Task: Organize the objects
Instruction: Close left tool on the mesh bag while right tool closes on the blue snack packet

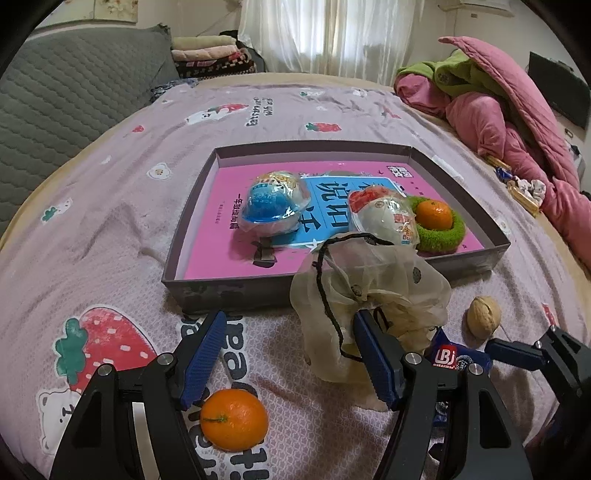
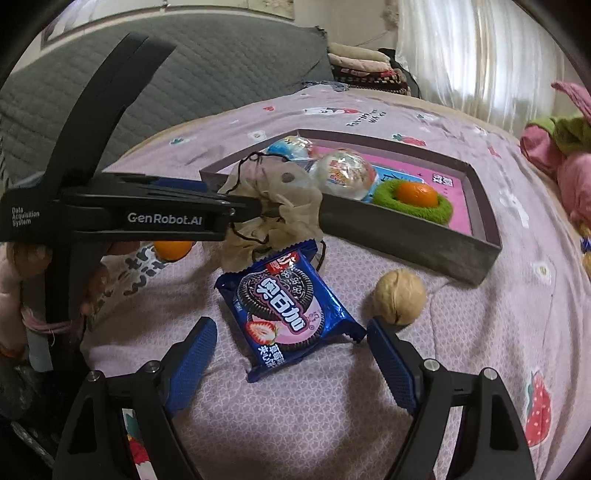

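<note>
Bed (image 1: 110, 206) – lilac strawberry-print sheet | headboard (image 1: 74, 96) – grey, quilted | window: white curtains (image 1: 332, 33), daylit | pink quilt (image 1: 509, 122) heaped at edge

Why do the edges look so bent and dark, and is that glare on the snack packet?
Left wrist view: the lens bows the box rim and blacks out the corners; the curtain is washed out by daylight. Right wrist view: the same bending, and pale shine on the cookie packet foil.

black gripper (image 2: 290, 363), ribbed blue pads (image 2: 192, 363)
</note>
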### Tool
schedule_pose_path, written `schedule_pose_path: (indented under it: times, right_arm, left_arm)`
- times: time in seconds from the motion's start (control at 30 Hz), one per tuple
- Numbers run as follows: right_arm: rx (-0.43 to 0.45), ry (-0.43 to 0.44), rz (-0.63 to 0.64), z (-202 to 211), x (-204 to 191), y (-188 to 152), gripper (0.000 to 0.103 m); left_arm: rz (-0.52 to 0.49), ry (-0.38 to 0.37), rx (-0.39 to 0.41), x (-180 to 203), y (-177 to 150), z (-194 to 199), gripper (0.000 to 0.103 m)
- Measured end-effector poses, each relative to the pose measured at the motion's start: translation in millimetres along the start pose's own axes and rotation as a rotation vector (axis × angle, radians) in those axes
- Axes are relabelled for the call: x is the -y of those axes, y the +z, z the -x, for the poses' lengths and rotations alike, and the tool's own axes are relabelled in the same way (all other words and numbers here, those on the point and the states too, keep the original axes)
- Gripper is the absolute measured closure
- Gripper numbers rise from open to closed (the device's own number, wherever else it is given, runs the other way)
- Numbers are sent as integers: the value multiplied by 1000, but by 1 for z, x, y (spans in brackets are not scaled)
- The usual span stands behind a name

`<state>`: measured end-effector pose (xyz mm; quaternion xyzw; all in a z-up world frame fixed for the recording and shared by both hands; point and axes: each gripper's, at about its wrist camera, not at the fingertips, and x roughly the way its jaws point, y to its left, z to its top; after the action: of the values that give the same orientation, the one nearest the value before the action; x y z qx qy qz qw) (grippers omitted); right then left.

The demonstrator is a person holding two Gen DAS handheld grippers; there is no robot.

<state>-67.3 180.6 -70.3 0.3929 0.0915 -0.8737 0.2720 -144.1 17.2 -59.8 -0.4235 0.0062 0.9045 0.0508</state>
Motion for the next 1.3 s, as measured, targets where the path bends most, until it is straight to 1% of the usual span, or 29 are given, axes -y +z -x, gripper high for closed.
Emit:
schedule_pose_path:
  times: [0.1, 0.3, 0.4, 0.43, 0.47, 0.57, 0.8, 0.83, 0.87, 0.97, 1.0, 1.03, 1.1, 1.13, 1.23, 1.3]
  right_arm:
    - [-7, 5, 28, -3, 0, 4, 20]
    - [-17, 7, 129, -11, -5, 16, 20]
    - [-37, 20, 176, -19, -11, 22, 21]
    - [-49, 17, 193, -21, -13, 23, 22]
    - [-53, 11, 207, -24, -15, 23, 28]
    - [-73, -25, 221, -29, -18, 21, 40]
    - [-63, -48, 220, -24, -18, 18, 48]
    - [-62, -52, 219, -24, -18, 18, 49]
    - [-62, -54, 213, -23, -18, 18, 49]
    - [-48, -51, 205, -22, -17, 19, 50]
    - [-40, -50, 207, -21, -17, 19, 50]
    - [-32, -49, 209, -20, -18, 19, 50]
    - [-21, -48, 207, -18, -19, 20, 50]
    - [-17, -44, 198, -18, -18, 20, 50]
    - [-9, -28, 170, -18, -15, 21, 50]
    - [9, -18, 153, -14, -14, 22, 50]
  left_arm:
    - [-1, -6, -1, 0, 0, 0, 30]
    - [-3, -13, -3, 0, -1, -1, 30]
    - [-3, -15, -4, 0, 0, -3, 30]
    - [-2, -15, -4, -1, 0, -3, 30]
    - [-2, -16, -6, 0, 0, -4, 30]
    - [-2, -19, -9, 0, 1, -7, 31]
    - [5, -28, -10, 1, 4, -14, 32]
    - [6, -33, -12, 1, 3, -16, 38]
    - [7, -39, -13, 2, 3, -17, 41]
    - [-4, -47, -18, 5, 2, -21, 58]
    - [-6, -47, -19, 5, 1, -23, 68]
    - [-5, -54, -21, 5, 1, -24, 71]
    - [-8, -68, -23, 6, 0, -24, 81]
    - [-10, -74, -18, 7, 0, -22, 85]
    - [-9, -92, -5, 6, -2, -17, 89]
    - [-9, -92, 3, 6, -3, -14, 90]
